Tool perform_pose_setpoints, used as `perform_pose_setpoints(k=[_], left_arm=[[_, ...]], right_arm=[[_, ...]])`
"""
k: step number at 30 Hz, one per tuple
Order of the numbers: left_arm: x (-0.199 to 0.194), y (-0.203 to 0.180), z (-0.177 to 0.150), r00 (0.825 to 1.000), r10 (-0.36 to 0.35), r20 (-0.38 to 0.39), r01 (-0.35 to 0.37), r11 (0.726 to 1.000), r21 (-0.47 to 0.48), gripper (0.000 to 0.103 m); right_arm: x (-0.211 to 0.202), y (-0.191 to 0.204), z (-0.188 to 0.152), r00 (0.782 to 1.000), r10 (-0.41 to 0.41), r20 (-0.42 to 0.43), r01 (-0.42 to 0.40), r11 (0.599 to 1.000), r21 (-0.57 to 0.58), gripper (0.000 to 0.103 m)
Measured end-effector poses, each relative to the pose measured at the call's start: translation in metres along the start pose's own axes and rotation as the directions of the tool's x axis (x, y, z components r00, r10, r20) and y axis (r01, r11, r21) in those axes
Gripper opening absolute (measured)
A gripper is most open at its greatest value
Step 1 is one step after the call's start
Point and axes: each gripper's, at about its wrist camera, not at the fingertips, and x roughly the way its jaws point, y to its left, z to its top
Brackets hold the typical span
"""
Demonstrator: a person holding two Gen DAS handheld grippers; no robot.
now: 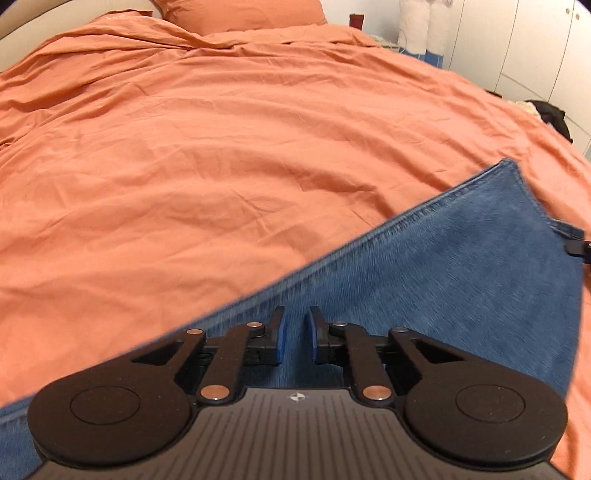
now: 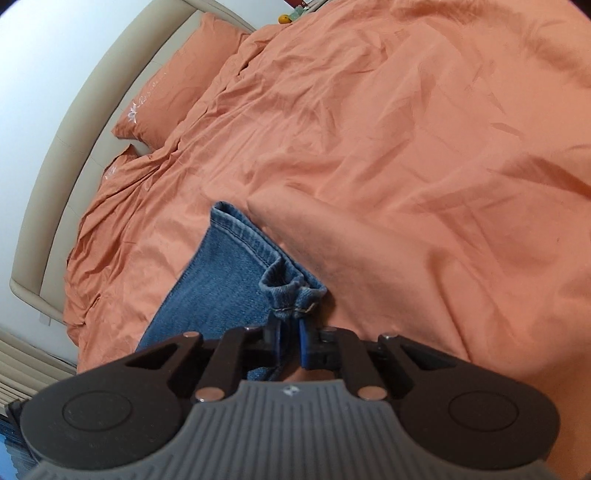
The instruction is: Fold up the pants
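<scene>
Blue denim pants (image 1: 461, 266) lie on an orange bedspread (image 1: 221, 166). In the left wrist view one leg runs diagonally from lower left to a hem corner at the right. My left gripper (image 1: 296, 332) is over the denim with a small gap between its blue pads; whether cloth sits between them is hidden. At the far right edge the right gripper's tip (image 1: 580, 249) holds the hem. In the right wrist view my right gripper (image 2: 290, 332) is shut on the bunched hem of the pants (image 2: 288, 291), lifting it above the bedspread (image 2: 406, 166).
Orange pillows (image 2: 173, 88) lie against a beige headboard (image 2: 55, 147) at the left of the right wrist view. White wardrobe doors (image 1: 517, 48) and dark clothing (image 1: 554, 114) stand beyond the bed's right side. A pillow (image 1: 240, 14) sits at the far end.
</scene>
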Motion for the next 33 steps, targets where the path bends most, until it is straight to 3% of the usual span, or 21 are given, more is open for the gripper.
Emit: perform_pose_setpoints(k=[6,12,21,27,30,33], left_arm=[[0.015,0.000,0.003,1.000,0.014,-0.025,-0.014,1.000,0.005,0.014],[-0.017,-0.008,0.004,1.000,0.023,-0.001,-0.023,1.000,0.000,0.015],[-0.064,-0.040,-0.065,0.989,-0.106,-0.102,0.103,0.994,-0.039,0.015],[-0.087,-0.068,-0.105,0.985,-0.142,-0.095,0.135,0.988,-0.073,0.013],[-0.101,-0.063,-0.108,0.978,-0.178,-0.111,0.169,0.982,-0.083,0.013],[-0.128,-0.049,-0.108,0.987,-0.146,-0.060,0.142,0.987,-0.074,0.013]], right_arm=[[0.006,0.003,0.001,0.999,-0.032,-0.013,0.032,0.999,-0.023,0.003],[0.006,0.011,0.002,0.997,-0.076,-0.010,0.076,0.997,-0.023,0.003],[0.000,0.039,0.002,0.985,-0.173,0.010,0.173,0.983,-0.064,0.003],[-0.028,0.090,0.012,0.984,-0.165,0.060,0.173,0.971,-0.164,0.001],[-0.047,0.128,0.013,0.986,-0.146,0.085,0.162,0.956,-0.244,0.001],[-0.066,0.171,0.011,0.989,-0.101,0.110,0.132,0.937,-0.323,0.001]])
